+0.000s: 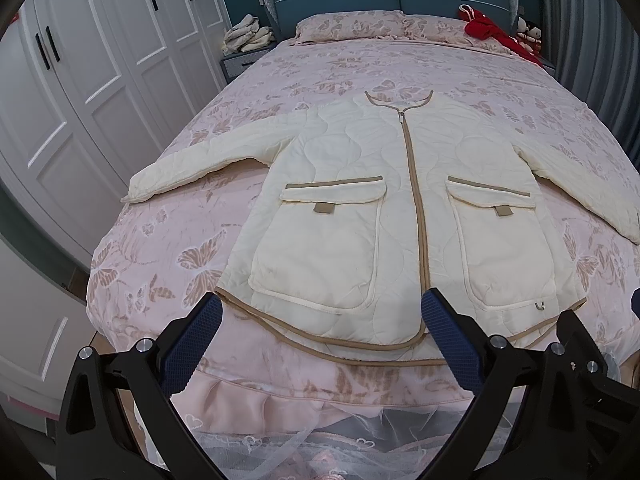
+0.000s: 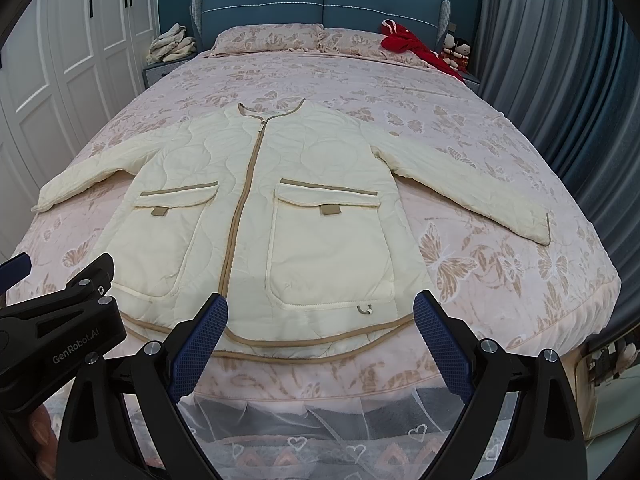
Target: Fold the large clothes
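Note:
A cream quilted jacket (image 1: pixel 360 184) with tan trim, zipped shut, lies flat face up on the pink bed, sleeves spread out to both sides, hem toward me. It also shows in the right wrist view (image 2: pixel 256 200). My left gripper (image 1: pixel 322 304) is open and empty, hovering just before the hem's left half. My right gripper (image 2: pixel 320 304) is open and empty, just before the hem's right half. The left gripper's body (image 2: pixel 60 320) shows at the left of the right wrist view.
The bed (image 1: pixel 400 60) has a pink butterfly cover with a lace skirt at the foot. Pillows (image 2: pixel 268 36), a red garment (image 2: pixel 416 48) and dolls (image 2: pixel 456 52) sit at the headboard. White wardrobe (image 1: pixel 80 80) stands left, grey curtain (image 2: pixel 560 80) right. A nightstand holds folded cloths (image 1: pixel 248 34).

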Tool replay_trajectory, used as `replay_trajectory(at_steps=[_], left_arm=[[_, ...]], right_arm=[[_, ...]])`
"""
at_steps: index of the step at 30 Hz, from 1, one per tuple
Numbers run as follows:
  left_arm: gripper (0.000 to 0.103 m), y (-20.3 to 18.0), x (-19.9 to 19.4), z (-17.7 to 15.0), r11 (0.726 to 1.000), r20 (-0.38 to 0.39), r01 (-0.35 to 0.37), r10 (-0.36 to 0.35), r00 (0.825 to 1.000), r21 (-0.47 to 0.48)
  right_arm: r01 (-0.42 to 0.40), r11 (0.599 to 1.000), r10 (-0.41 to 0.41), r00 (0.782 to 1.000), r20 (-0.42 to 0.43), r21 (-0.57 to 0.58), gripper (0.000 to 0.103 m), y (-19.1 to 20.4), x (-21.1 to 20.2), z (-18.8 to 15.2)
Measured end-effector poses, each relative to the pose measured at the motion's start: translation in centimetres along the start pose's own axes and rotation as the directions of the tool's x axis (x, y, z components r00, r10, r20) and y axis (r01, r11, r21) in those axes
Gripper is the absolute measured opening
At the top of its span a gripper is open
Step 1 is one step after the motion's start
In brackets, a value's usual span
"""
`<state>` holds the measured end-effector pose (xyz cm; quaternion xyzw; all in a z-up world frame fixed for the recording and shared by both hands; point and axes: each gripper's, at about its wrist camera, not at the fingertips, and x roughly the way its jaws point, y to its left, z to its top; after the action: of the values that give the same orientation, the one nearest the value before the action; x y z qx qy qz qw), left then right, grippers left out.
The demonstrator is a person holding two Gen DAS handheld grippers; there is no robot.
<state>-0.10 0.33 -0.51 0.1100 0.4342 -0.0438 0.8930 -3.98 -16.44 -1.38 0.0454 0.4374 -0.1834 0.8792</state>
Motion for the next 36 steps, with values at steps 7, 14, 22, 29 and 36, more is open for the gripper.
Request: replay_trajectory(at_steps=[7,14,22,29,36], left_arm=[[0.097,0.0,0.0,-0.1,1.000,0.000,-0.001,0.001,1.000,0.001],[0.097,0.1,0.0,-0.1,1.000,-0.002,-0.001,0.001,1.000,0.002],[0.097,0.1,0.0,-0.2,1.000,-0.002,-0.004,0.004,1.000,0.000],[0.098,0.2,0.3,-0.5,1.000,-0.011,-0.007,0.007,1.000,-0.007],[0.098,1.5,2.7,0.2,0.999,-0.043,0.021,-0.022,0.999,-0.031]], right_arm=[[0.000,1.000,0.000,1.000,-0.001,0.000,0.092,0.0,0.0,0.0],[0.000,1.000,0.000,1.000,-0.002,0.000,0.092,0.0,0.0,0.0],[-0.001,1.000,0.001,1.000,-0.003,0.001,0.092,0.1,0.0,0.0],[-0.011,1.000,0.011,1.000,-0.011,-0.003,0.092,0.2,0.6,-0.2],[-0.050,0.976,0.068,0.995,-0.078,0.211,0.092,-6.9,5.2,0.9]])
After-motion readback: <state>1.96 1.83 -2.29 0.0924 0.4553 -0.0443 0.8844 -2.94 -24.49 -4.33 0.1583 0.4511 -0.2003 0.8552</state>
